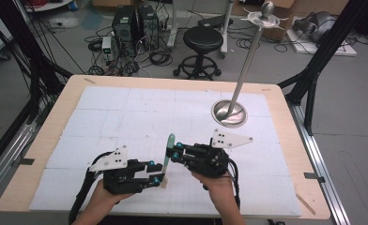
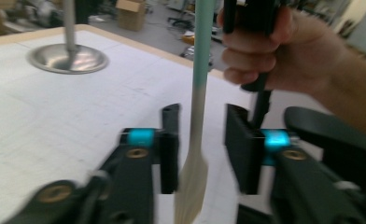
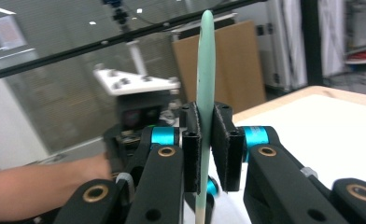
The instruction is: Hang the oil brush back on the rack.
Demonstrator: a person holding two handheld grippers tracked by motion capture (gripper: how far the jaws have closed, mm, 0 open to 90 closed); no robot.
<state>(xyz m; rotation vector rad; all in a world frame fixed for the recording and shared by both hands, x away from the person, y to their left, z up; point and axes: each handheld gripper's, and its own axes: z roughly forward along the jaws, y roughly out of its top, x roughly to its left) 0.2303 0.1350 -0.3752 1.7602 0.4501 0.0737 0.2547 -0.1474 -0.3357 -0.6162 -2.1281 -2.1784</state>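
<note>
A slim utensil [image 1: 168, 154] with a teal upper part and a cream lower part stands nearly upright over the white mat near the table's front. My right gripper [image 1: 174, 153] is shut on its teal part; in the right gripper view the jaws of the gripper [image 3: 207, 110] press both sides of the teal handle [image 3: 205, 70]. My left gripper [image 1: 157, 173] is open lower down. In the left gripper view its jaws stand on either side of the cream stem [image 2: 197, 116] with gaps showing, the gripper [image 2: 203, 112] not touching it. The stem widens into a flat end [image 2: 192, 186].
A metal stand with a round base [image 1: 229, 113] and a tall tilted pole stands at the table's back right, also seen as the base [image 2: 67, 59]. The white mat [image 1: 126, 112] covers most of the wooden table. A stool, computers and cables are on the floor beyond.
</note>
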